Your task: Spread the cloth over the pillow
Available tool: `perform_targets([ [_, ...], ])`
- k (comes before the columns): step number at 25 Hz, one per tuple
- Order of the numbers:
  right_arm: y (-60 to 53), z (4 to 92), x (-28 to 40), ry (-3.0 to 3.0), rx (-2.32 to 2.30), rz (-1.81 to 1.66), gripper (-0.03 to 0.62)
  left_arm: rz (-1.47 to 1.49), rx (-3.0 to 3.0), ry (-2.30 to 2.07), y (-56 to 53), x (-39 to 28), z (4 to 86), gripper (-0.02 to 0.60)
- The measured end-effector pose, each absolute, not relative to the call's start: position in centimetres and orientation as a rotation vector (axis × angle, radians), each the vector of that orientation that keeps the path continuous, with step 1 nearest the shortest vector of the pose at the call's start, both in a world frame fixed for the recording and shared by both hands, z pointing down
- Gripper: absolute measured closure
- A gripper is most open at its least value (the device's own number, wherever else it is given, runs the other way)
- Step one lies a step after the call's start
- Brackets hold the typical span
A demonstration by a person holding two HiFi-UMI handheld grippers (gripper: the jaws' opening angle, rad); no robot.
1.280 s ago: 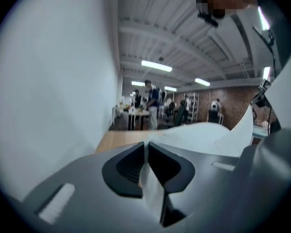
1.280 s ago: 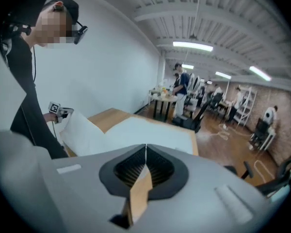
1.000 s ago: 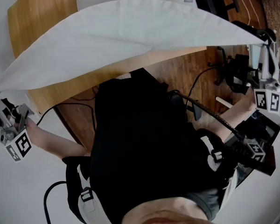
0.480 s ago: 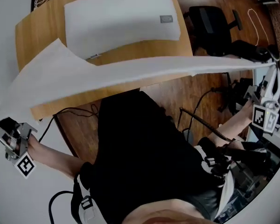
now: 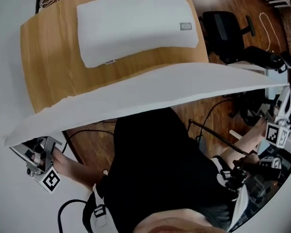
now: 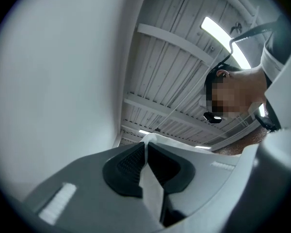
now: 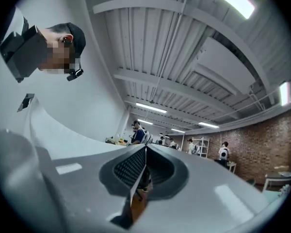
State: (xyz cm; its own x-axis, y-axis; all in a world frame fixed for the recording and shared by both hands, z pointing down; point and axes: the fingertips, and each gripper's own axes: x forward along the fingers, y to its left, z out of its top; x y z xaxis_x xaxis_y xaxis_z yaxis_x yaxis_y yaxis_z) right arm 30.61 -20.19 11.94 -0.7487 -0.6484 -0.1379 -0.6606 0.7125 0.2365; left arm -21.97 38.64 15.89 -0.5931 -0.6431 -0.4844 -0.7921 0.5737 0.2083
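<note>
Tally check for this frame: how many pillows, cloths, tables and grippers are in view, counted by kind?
pillow: 1
cloth: 1
table: 1
grippers: 2, the left gripper and the right gripper, each shut on an end of the cloth
Total: 5

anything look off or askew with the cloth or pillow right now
Nothing stands out. The cloth hangs stretched between the left gripper and right gripper, each shut on an end. The pillow lies flat and bare on the table, not yet covered.
</note>
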Motion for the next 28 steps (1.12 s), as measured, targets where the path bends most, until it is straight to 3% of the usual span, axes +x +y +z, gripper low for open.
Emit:
perform_targets([
  [9,-24.3,10.5,27.4,2.823,-1.134,0.558,0.587,0.617,-1.261,2.439,31.9,-28.1,16.5,0.557],
  [14,-35.1,12.2,19.2,2.850,-0.907,0.471,0.588,0.547,-1.328,2.481,22.6,-36.2,17.1,0.557],
  [18,-45.9,17.0,9.2,2.886,-0.750,0.363,0.586,0.552,-1.318,2.626,13.8,-46.0,22.0,0.555],
  [22,-56.9,27.6,-1.0,2.975,-0.784,0.210,0.586,0.135,-1.339,2.832,4.0,-55.3,30.7,0.555],
  [25,-64.0,40.0,-9.2,3.153,-0.887,0.187,0.586,-0.077,-1.286,2.987,-1.4,-61.4,39.8,0.555],
  [28,-67.4,54.4,-13.3,3.420,-0.982,0.088,0.586,-0.311,-1.286,3.158,-4.7,-63.3,50.0,0.555],
])
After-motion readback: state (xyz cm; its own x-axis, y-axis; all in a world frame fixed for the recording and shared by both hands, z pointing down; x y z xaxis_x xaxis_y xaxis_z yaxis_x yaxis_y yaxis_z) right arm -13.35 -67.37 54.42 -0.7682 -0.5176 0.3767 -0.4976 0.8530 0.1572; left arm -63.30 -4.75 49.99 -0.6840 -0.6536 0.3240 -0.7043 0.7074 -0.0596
